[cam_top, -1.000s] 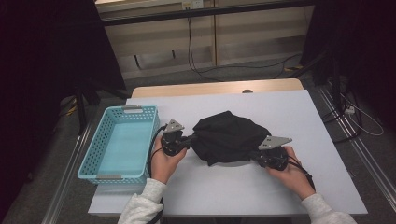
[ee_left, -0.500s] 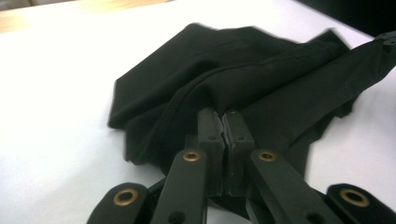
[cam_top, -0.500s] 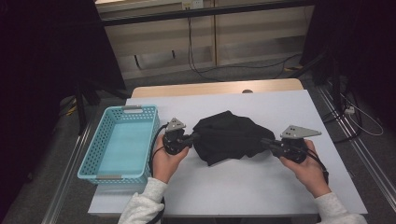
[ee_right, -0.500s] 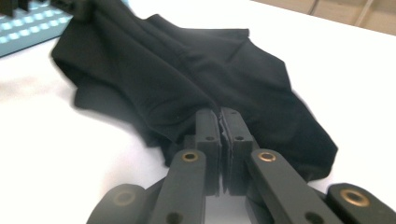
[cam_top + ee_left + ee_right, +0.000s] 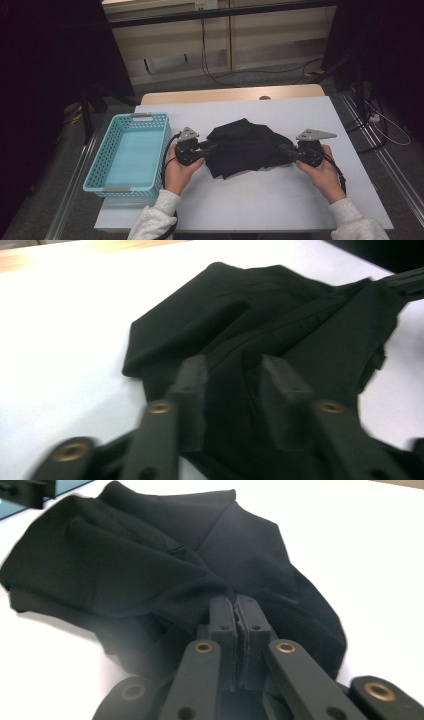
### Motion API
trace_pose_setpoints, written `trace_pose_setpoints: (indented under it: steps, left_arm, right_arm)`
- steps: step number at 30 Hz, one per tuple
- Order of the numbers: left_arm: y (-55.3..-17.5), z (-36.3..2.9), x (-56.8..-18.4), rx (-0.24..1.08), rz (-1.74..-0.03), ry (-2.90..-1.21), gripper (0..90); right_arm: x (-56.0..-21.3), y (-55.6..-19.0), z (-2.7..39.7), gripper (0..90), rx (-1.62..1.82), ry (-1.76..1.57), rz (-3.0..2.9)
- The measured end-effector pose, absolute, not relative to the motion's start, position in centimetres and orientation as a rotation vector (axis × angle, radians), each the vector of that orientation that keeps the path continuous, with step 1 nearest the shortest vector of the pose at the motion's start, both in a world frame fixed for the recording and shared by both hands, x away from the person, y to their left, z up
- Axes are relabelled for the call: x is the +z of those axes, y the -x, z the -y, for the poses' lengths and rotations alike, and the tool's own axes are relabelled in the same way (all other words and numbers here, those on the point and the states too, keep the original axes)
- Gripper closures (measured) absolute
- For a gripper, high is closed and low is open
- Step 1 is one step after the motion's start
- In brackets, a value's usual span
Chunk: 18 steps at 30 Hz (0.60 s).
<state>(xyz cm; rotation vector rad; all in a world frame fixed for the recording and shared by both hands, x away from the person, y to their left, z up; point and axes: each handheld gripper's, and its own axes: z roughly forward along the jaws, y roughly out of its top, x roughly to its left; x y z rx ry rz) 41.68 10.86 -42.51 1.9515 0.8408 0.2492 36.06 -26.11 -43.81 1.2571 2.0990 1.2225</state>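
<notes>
Black garment (image 5: 245,147) crumpled mid-frame on white desk (image 5: 310,210). Right tongs (image 5: 235,605) pinching its right edge, likely stretching it flat. Left tongs (image 5: 232,372) just spread, fabric loose between. Turquoise basket (image 5: 107,165) at left, presumably the destination.

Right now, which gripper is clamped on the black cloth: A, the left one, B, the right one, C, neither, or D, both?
B: in the right gripper view the right gripper has its jaws pressed together on a fold of the black cloth, while the left gripper has just been opening, its jaws apart over the cloth.
</notes>
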Motion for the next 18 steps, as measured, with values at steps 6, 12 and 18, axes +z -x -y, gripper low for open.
trace_pose_setpoints:
  steps: [6, 12, 18]
  left_arm:
    - [-40.8, -10.9, -42.3, 0.205, -0.808, -1.960, 36.2]
    - [-39.5, -11.0, -42.3, 0.209, -0.766, -2.002, 32.0]
    - [-38.9, -10.6, -43.7, 0.177, -0.726, -2.080, 31.9]
  right_arm:
    - [-43.9, -36.6, 26.4, 87.3, 1.208, -1.273, -2.101]
    - [-44.1, -37.3, 26.3, 87.3, 1.194, -1.306, -2.096]
    - [-44.5, -38.4, 25.9, 87.2, 1.168, -1.310, -2.112]
